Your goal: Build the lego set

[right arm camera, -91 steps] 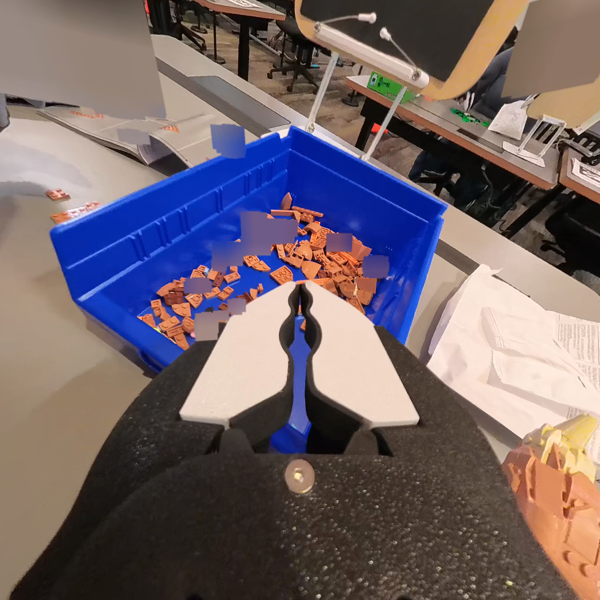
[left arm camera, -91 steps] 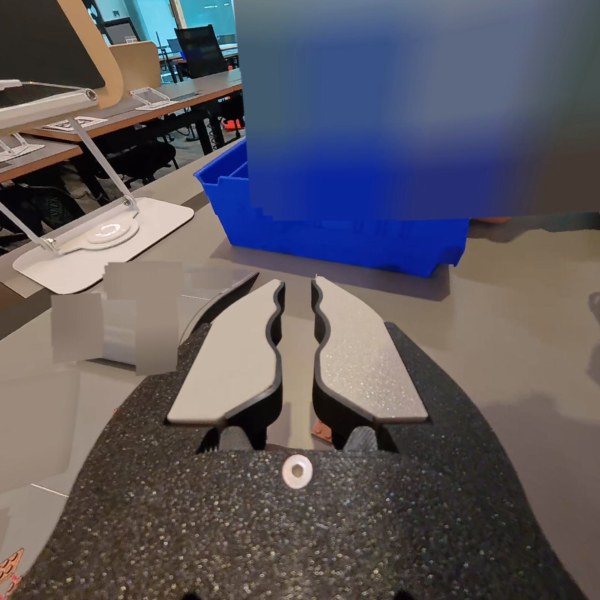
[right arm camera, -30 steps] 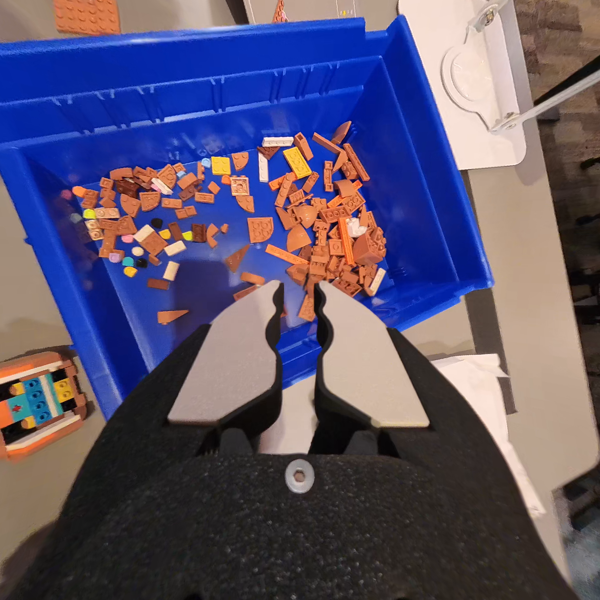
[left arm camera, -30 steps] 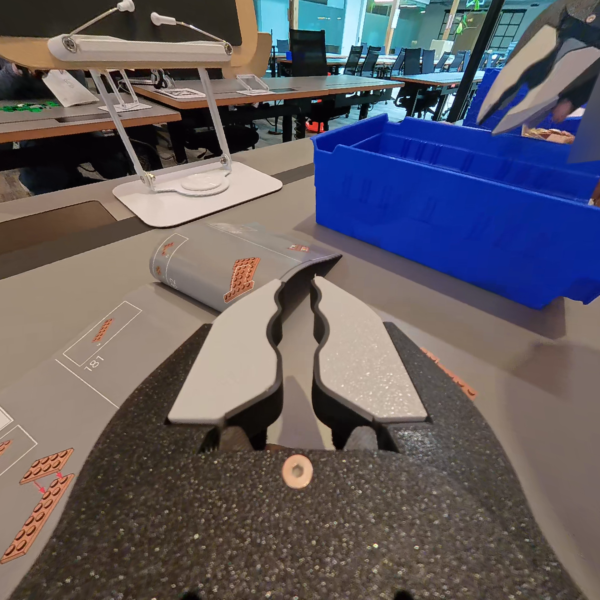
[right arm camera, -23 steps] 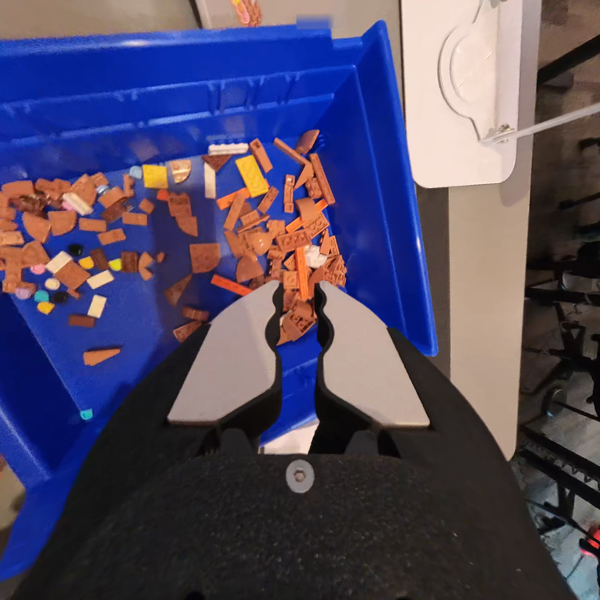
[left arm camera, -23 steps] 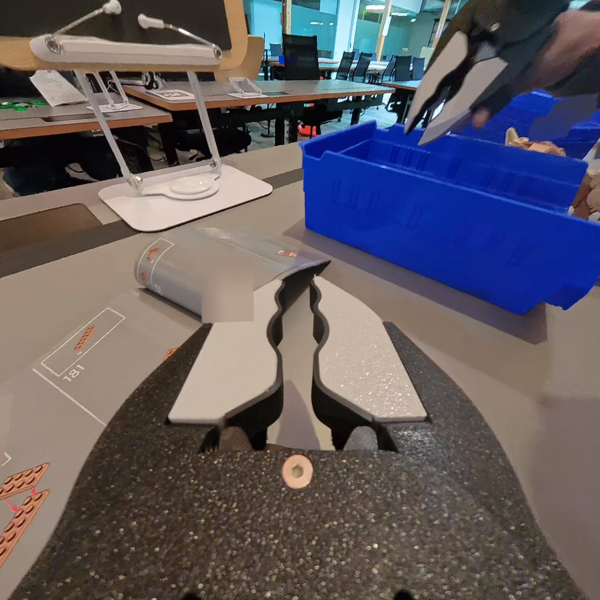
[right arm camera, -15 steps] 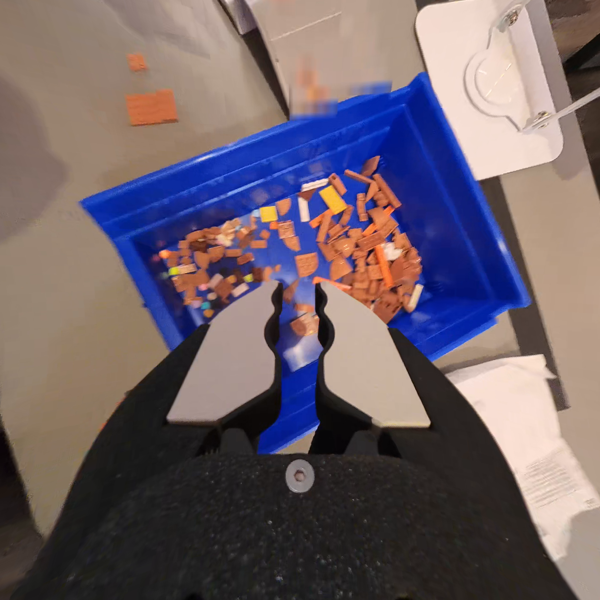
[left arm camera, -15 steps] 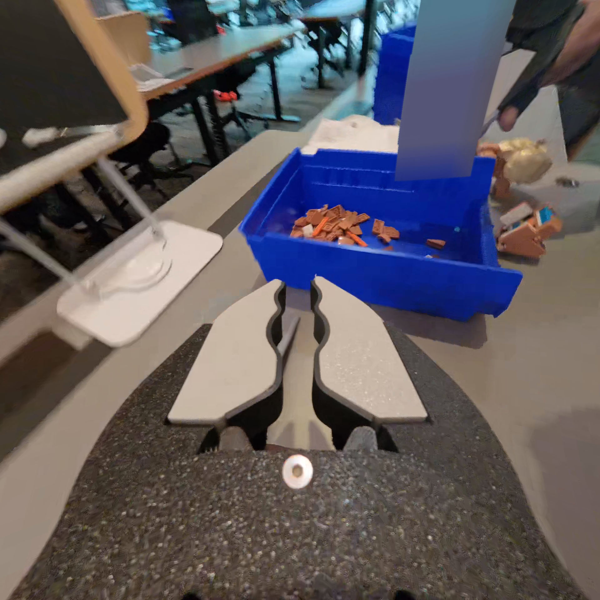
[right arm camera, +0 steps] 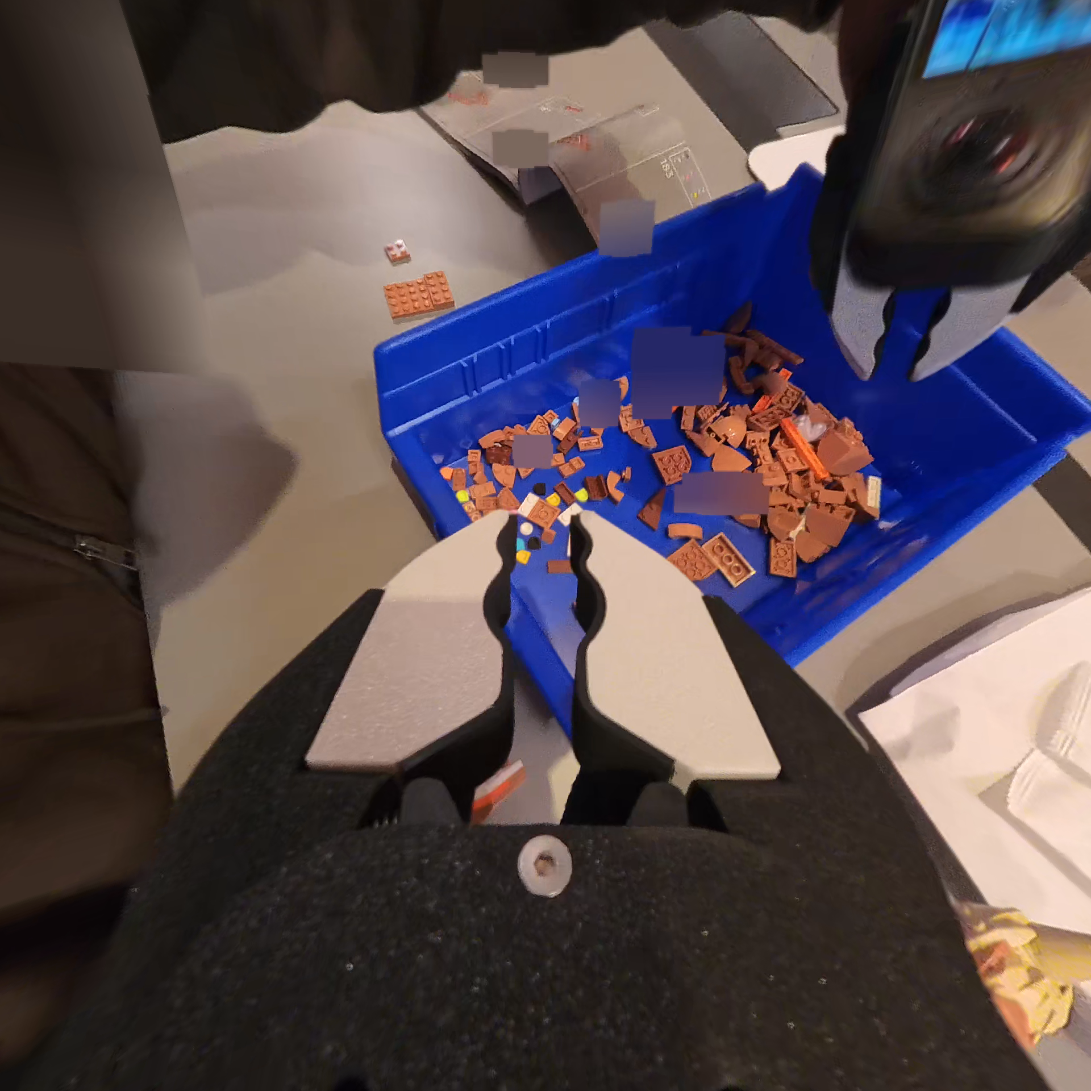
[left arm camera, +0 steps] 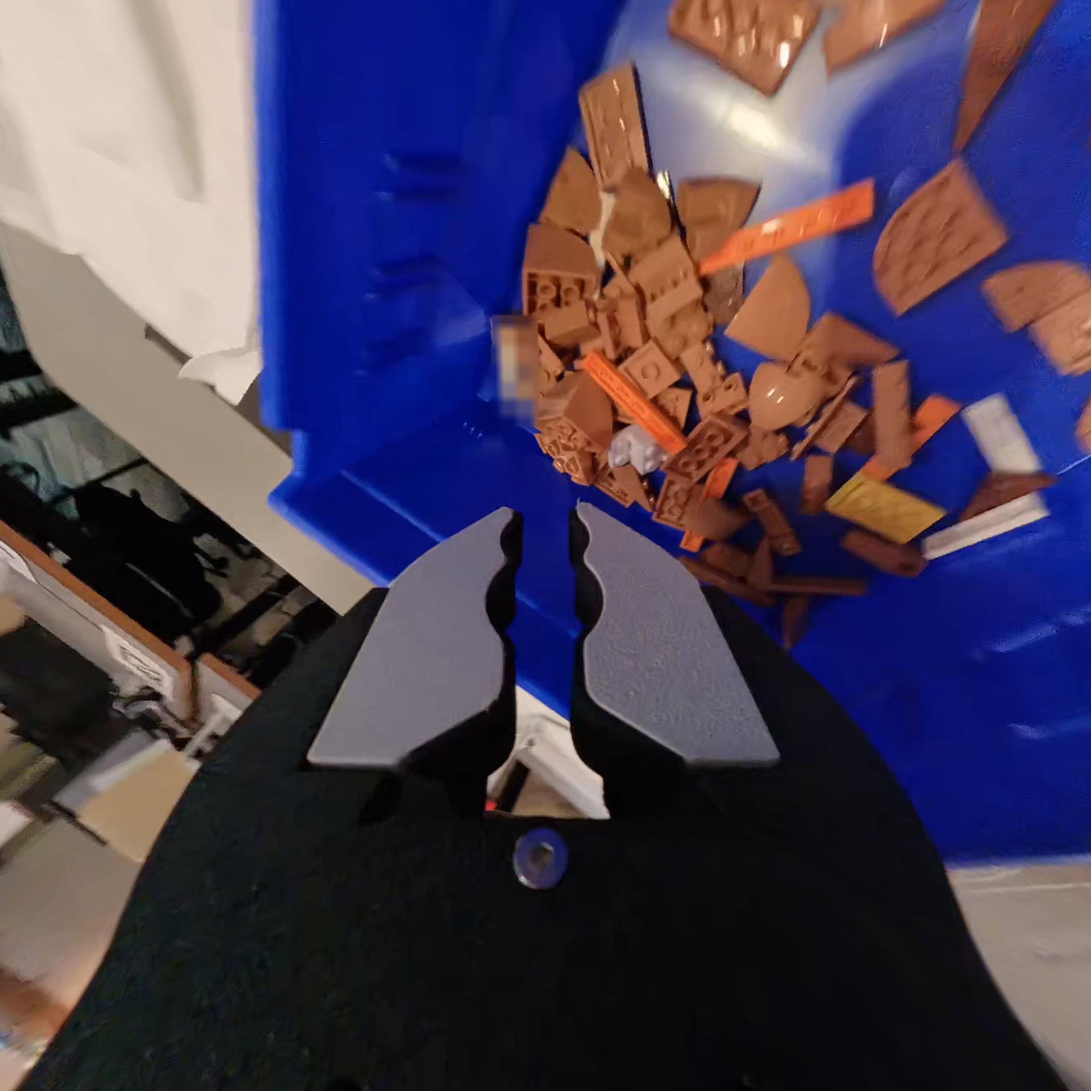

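Note:
A blue bin [right arm camera: 531, 330] holds a loose pile of brown and orange lego pieces [right arm camera: 785, 460]. My right gripper [right arm camera: 540, 519] hovers over the bin's near corner, its jaws a narrow gap apart with nothing between them. My left gripper [left arm camera: 546, 513] hangs over the bin's edge [left arm camera: 354, 236] and points down at the pile [left arm camera: 637, 354], jaws also slightly apart and empty. It also shows at the top right of the right wrist view [right arm camera: 891, 372], above the far side of the bin.
An orange plate [right arm camera: 419, 295] and a small piece [right arm camera: 397, 251] lie on the grey table beyond the bin. An instruction booklet [right arm camera: 620, 147] lies behind it. White paper [right arm camera: 1003, 738] and part of a built model [right arm camera: 1015, 968] lie at the right. A person's dark clothing fills the left.
My left gripper has swung from the booklet over to the bin and now points down into the pile. My right gripper has drawn back toward the bin's near corner.

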A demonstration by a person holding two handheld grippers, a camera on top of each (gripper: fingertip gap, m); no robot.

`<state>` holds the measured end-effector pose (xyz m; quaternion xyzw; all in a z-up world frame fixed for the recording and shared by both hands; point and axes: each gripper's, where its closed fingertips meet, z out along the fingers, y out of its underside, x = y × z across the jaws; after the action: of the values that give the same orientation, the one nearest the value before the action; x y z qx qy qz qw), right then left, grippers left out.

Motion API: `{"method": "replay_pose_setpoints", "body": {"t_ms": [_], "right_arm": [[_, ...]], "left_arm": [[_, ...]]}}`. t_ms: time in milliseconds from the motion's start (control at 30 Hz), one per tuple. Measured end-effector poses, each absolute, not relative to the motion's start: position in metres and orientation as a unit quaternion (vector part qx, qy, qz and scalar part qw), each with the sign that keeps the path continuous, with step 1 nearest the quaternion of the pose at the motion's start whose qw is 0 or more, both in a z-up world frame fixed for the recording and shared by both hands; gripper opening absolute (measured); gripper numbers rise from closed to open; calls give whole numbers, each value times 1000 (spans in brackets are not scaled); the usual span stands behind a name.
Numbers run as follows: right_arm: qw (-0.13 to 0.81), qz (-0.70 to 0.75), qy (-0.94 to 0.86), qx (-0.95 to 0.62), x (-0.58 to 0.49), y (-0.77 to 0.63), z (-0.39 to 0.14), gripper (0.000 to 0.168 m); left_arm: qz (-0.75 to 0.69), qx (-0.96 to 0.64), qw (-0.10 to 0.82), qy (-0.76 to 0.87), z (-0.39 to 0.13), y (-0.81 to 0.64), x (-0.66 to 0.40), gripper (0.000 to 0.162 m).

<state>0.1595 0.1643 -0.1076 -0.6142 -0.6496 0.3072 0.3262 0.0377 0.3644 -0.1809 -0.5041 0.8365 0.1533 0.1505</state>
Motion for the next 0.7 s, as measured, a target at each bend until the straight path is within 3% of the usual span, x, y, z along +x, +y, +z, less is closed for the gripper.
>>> {"method": "replay_pose_setpoints", "body": {"t_ms": [367,533,700], "right_arm": [[308,333,-652,-608,169,170,-119,16],[307,336,-653,-605,168,167,-119,15],[304,331,-655,-607,168,167,-120,15]], "left_arm": [[243,-330,17,912,-231,384,40,13],[234,-347,65,906,-235,393,60,2],[184,-395,133,890,-207,396,73,3]]}}
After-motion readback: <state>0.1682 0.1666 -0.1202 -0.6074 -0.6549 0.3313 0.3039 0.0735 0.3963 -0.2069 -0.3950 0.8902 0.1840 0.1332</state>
